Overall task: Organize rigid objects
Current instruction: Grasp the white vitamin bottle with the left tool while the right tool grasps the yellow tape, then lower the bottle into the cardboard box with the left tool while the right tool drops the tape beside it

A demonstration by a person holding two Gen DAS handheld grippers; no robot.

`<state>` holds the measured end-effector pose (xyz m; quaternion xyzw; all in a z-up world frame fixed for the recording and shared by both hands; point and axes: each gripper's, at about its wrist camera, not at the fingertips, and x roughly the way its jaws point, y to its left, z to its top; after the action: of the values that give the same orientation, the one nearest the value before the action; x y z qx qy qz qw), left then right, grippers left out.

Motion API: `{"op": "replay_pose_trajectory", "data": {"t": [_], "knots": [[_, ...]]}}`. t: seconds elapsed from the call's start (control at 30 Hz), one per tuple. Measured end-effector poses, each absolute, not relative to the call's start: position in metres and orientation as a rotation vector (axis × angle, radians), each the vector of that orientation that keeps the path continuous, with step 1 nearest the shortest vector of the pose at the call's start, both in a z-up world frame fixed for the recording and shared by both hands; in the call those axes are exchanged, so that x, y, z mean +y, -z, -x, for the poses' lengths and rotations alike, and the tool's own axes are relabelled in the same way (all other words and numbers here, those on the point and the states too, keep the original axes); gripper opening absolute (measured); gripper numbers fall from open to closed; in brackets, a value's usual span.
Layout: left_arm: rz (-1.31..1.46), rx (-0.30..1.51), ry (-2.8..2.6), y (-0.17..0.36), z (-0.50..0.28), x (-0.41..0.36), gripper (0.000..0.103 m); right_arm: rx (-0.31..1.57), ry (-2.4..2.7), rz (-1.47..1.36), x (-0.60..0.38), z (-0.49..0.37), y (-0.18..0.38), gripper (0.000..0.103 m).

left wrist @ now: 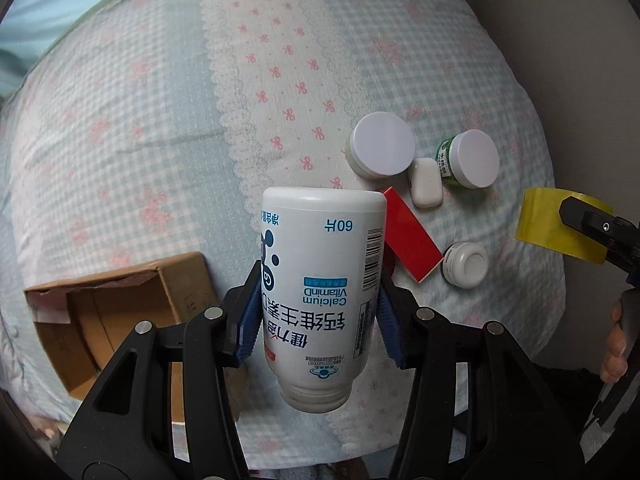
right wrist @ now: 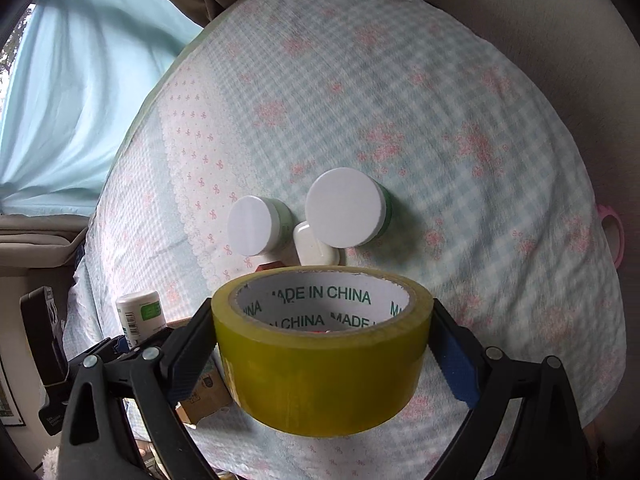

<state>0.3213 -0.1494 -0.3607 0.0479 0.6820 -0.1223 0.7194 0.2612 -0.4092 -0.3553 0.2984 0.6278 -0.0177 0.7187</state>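
Observation:
My left gripper [left wrist: 320, 316] is shut on a white vitamin bottle [left wrist: 322, 280], held above the bed with its neck toward the camera; the bottle also shows in the right wrist view [right wrist: 140, 316]. My right gripper [right wrist: 324, 344] is shut on a yellow tape roll [right wrist: 320, 364], also seen at the right edge of the left wrist view [left wrist: 556, 224]. On the bed lie two white-lidded jars [left wrist: 382, 144] [left wrist: 474, 158], a white earbud case [left wrist: 426, 182], a red box [left wrist: 410, 236] and a small white jar [left wrist: 466, 264].
An open cardboard box [left wrist: 120, 312] lies on the checked bedspread [left wrist: 160, 120] to the left of the bottle. A light blue curtain [right wrist: 80, 100] hangs beyond the bed. A beige wall [left wrist: 580, 60] runs along the bed's right side.

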Motion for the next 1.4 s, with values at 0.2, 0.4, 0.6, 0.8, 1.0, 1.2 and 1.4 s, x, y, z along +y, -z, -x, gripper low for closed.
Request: {"op": "replay_pose_trajectory", "data": {"t": [0.2, 0.4, 0.6, 0.8, 1.0, 1.2, 1.4], "knots": [[-0.037, 1.421, 0.334, 0.282, -0.284, -0.093, 0.047, 1.309, 0.020, -0.579, -0.350, -0.240, 0.279, 0.096], [-0.073, 1.364, 0.380, 0.228, -0.248, -0.018, 0.047, 1.223, 0.009, -0.569, -0.274, -0.201, 0.216, 0.096], [-0.051, 1.338, 0.379, 0.214, -0.224, 0.079, 0.046, 1.204, -0.035, -0.622, -0.183, -0.177, 0.200, 0.096], [-0.068, 1.364, 0.344, 0.230, -0.214, 0.160, 0.046, 1.231, -0.066, -0.633, -0.098, -0.174, 0.208, 0.096], [0.001, 1.409, 0.277, 0.262, -0.212, 0.211, 0.046, 1.297, -0.139, -0.535, -0.028, -0.190, 0.229, 0.096], [0.130, 1.474, 0.215, 0.299, -0.227, 0.236, 0.046, 1.372, -0.232, -0.308, 0.022, -0.216, 0.264, 0.096], [0.106, 1.536, 0.181, 0.339, -0.249, 0.236, 0.046, 1.436, -0.284, -0.053, 0.059, -0.236, 0.301, 0.096]]}}
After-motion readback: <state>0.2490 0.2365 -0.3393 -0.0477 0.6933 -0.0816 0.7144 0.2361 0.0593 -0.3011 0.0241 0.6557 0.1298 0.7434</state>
